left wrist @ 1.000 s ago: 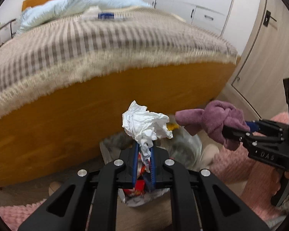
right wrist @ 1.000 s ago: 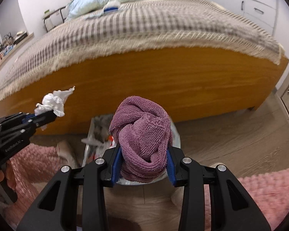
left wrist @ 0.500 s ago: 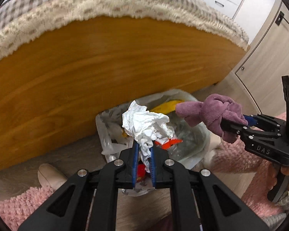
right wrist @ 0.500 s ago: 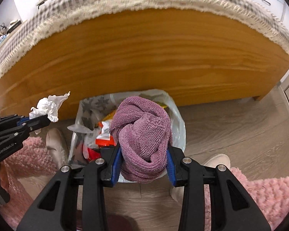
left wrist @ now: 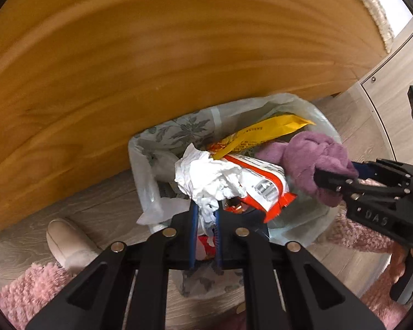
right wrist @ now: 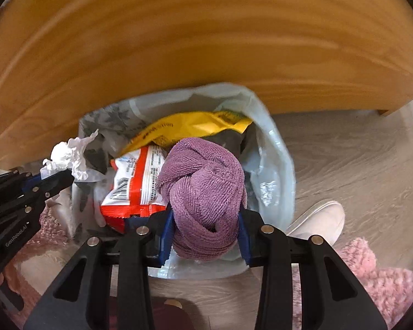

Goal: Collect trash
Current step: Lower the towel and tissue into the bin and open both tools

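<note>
Two wrist fisheyes, both close above the lined trash bin [left wrist: 311, 110], facing downward toward the wooden bed frame [right wrist: 206, 41].

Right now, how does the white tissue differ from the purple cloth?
The white tissue is thin crumpled paper, pinched by the left gripper with jaws nearly together; the purple cloth is a thick knotted bundle, and the right gripper spreads wide around it. Both are above the bin bag.

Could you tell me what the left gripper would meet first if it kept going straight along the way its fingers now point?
Most likely the red and white snack wrapper lying in the trash bag, just beyond the crumpled tissue that the left gripper holds; depth is hard to judge here.
</note>
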Action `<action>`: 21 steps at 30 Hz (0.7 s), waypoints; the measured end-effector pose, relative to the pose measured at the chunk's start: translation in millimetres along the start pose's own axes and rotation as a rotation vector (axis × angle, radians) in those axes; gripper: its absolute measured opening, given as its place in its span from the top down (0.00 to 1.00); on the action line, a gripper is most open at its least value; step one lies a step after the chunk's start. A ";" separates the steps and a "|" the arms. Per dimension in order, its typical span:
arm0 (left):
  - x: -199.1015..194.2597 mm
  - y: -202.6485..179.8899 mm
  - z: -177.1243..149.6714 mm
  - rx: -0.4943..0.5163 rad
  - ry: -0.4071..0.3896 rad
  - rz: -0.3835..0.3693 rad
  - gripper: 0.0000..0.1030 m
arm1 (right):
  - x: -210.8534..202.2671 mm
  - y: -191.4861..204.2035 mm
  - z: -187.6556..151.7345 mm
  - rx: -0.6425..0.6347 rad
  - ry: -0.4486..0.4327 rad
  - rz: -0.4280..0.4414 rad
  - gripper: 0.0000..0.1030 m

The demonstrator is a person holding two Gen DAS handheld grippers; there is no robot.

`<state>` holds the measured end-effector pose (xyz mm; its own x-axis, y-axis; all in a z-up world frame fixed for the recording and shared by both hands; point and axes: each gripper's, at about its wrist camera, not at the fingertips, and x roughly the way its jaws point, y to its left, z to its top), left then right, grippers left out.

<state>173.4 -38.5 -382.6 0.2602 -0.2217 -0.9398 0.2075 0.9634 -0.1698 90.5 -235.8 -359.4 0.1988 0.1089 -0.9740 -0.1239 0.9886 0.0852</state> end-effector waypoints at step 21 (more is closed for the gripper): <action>62.5 14.6 21.0 -0.100 0.099 -0.042 0.92 | 65.3 10.9 19.7 0.006 0.113 0.034 0.63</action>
<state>212.5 -41.5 -437.6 0.1578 -0.2512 -0.9550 0.1202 0.9648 -0.2339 121.3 -215.9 -418.0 0.0836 0.1301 -0.9880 -0.1225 0.9853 0.1194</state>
